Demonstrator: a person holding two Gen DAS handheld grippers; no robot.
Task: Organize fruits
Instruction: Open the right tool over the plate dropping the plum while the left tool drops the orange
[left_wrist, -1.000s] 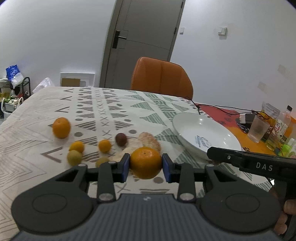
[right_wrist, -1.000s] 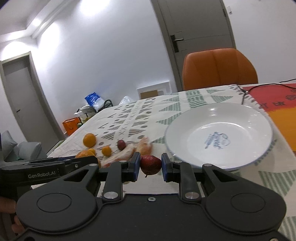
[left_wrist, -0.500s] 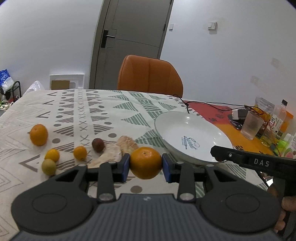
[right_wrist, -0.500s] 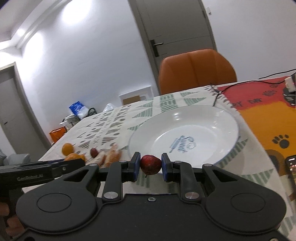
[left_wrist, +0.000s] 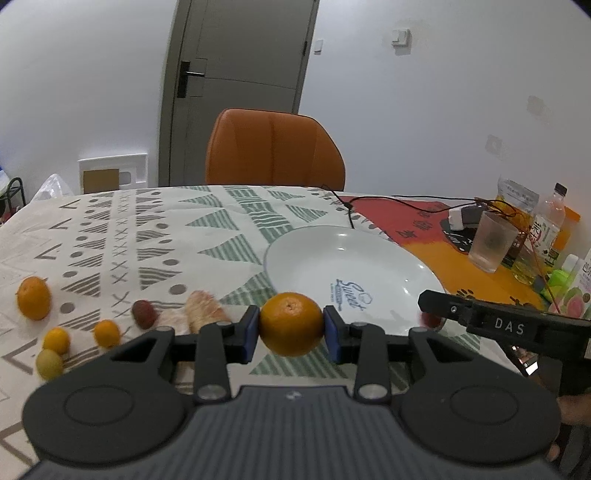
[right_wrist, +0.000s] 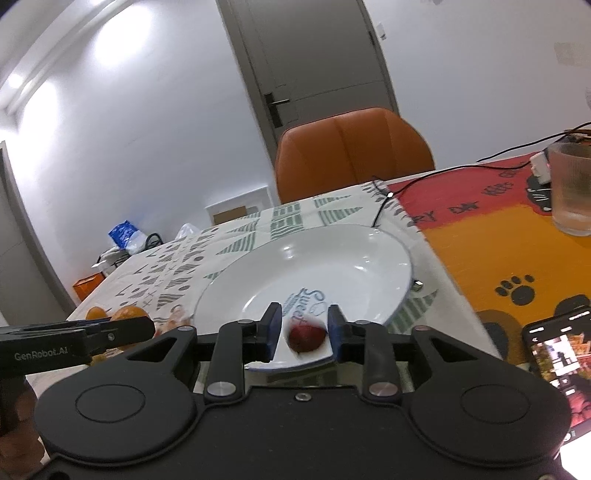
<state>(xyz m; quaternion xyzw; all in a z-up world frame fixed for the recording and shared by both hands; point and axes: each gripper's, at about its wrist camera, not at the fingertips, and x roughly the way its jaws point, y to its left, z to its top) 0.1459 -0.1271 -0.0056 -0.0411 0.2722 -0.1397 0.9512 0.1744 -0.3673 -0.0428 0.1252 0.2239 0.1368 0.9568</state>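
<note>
- Right wrist view: the right gripper (right_wrist: 300, 332) hangs over the near rim of the white plate (right_wrist: 373, 254), and its fingers have just been opening. The small red fruit (right_wrist: 307, 338) sits between the pads with a gap on each side, blurred, so it looks released onto the plate, or dropping there, rather than held.
- That low spot over the near rim seems chosen so the fruit has little way to fall and stays inside the dish.
- Apart from that red fruit, the plate is bare; its printed blue lettering shows in the middle.
- Left wrist view: the left gripper (left_wrist: 291, 326) has its fingers closed on an orange (left_wrist: 291, 324), pads pressed against both sides, carried above the surface (left_wrist: 221, 236) just short of the plate's near left edge. It appears to be waiting its turn behind the right hand.
- Loose fruit lies to the left on the patterned cloth: a second orange (left_wrist: 34, 303), three small yellow-orange fruits (left_wrist: 107, 333), a dark red one (left_wrist: 144, 314), and some peeled segments (left_wrist: 203, 310).
- A frosted cup (left_wrist: 493, 242) stands far right, well apart.
</note>
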